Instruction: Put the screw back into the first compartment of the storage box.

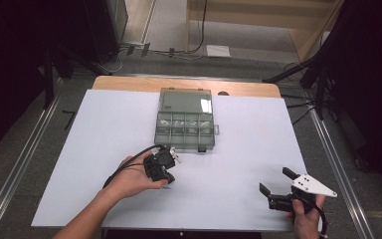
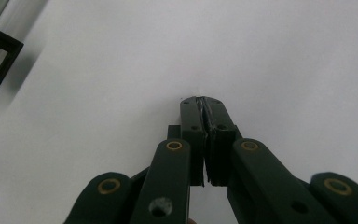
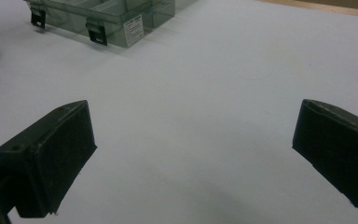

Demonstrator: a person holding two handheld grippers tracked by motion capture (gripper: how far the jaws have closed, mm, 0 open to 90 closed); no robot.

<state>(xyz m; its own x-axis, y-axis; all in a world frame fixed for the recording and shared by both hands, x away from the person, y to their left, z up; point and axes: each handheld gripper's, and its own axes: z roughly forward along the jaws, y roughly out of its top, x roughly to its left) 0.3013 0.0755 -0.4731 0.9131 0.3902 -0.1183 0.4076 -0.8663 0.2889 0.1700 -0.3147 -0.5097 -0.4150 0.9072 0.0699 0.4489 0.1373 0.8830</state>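
Two grippers over a white counter (image 1: pixel 104 149) with a clear box.

The left gripper (image 2: pixel 204 105) has its jaws pressed together just above the counter; something thin may sit between the tips, but it is too small to tell. The right gripper (image 1: pixel 274 185) has its jaws wide apart with nothing in them. The clear box (image 1: pixel 185 120) lies open near the far edge, just beyond the left gripper.
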